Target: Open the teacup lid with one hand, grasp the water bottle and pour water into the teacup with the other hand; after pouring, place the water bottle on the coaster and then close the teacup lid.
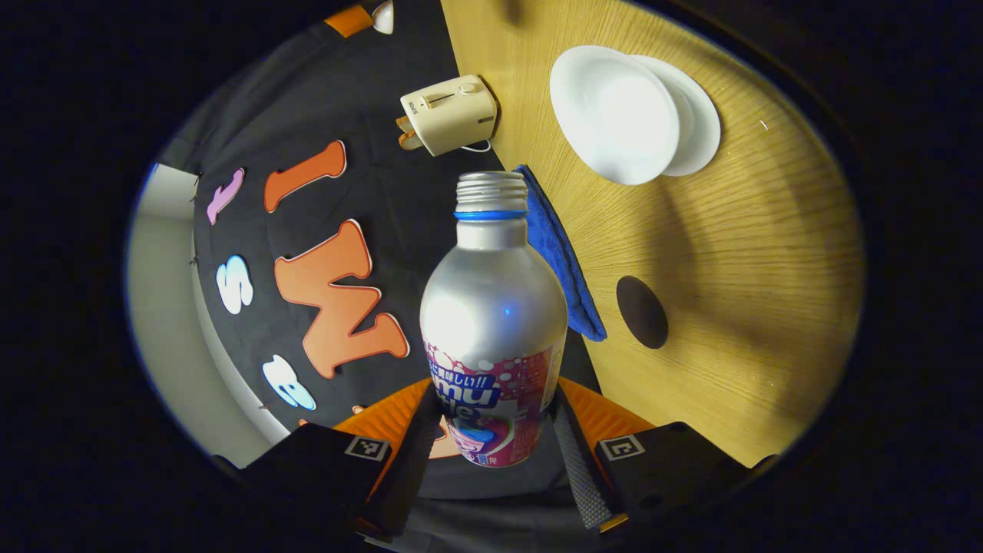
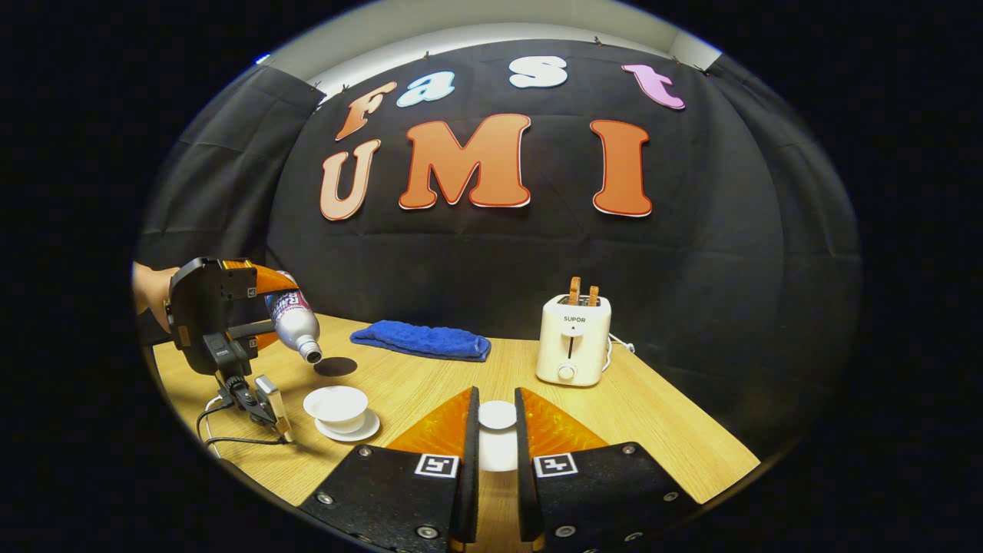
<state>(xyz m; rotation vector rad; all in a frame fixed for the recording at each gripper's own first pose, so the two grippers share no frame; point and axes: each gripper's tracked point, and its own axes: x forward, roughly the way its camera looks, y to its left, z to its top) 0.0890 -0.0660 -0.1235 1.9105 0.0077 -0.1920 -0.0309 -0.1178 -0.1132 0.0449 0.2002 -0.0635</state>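
Observation:
My left gripper (image 1: 495, 403) is shut on a silver water bottle (image 1: 491, 307) with a pink label and an uncapped neck. In the right gripper view, the left gripper (image 2: 276, 311) holds the bottle (image 2: 296, 326) tilted, mouth down, just above and behind the white teacup (image 2: 338, 403) on its saucer. The open teacup (image 1: 614, 115) lies ahead of the bottle's mouth. A dark round coaster (image 2: 335, 366) lies behind the cup, coaster (image 1: 642, 311) beside the bottle. My right gripper (image 2: 497, 395) is shut on the white teacup lid (image 2: 498, 415), held above the table to the cup's right.
A blue cloth (image 2: 421, 340) lies folded at the back of the wooden table (image 2: 660, 430). A cream toaster (image 2: 574, 340) stands at the back right, its cord trailing behind. A cable and small device (image 2: 265, 407) hang under the left gripper near the saucer.

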